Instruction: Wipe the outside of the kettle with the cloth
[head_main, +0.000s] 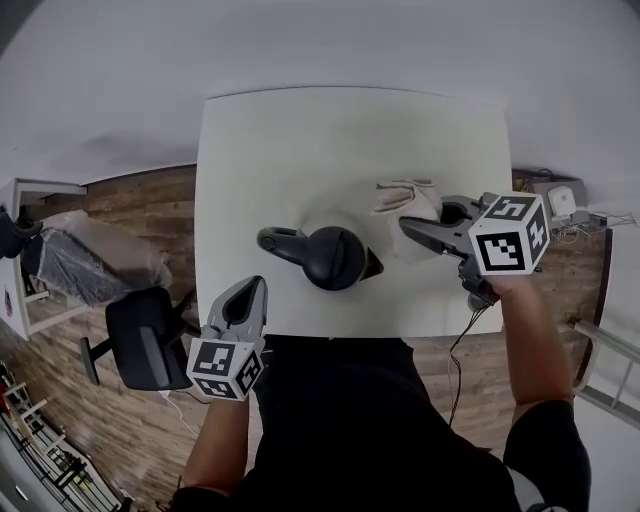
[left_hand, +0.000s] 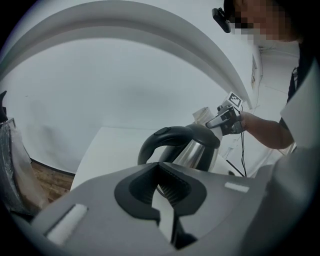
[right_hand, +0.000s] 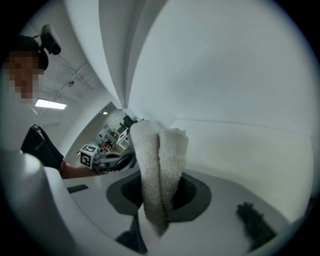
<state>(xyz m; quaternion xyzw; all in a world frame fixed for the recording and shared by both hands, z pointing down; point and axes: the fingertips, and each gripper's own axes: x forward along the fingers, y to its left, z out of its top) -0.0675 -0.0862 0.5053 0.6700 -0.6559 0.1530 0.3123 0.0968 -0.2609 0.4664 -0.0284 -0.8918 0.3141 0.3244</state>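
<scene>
A fluffy, folded white cloth (head_main: 408, 198) is pinched in the right tool (head_main: 415, 230), just beside the steel-bodied, black-lidded kettle (head_main: 335, 257) on a smooth white worktop (head_main: 300, 150). The left tool (head_main: 255, 290) is held narrow, empty. Wood-plank floor (head_main: 150, 205) is seen around.

I see a kettle (head_main: 330, 255) with black lid and handle (body bare steel); cream cloth (head_main: 408, 200); white table (head_main: 300, 150); brown plank floor (head_main: 140, 200); black-and-white squares on the cube (head_main: 510, 240) of the right gripper (head_main: 412, 228).

White table (head_main: 300, 135) — bare but for one kettle (head_main: 335, 258) standing near its front edge.
</scene>
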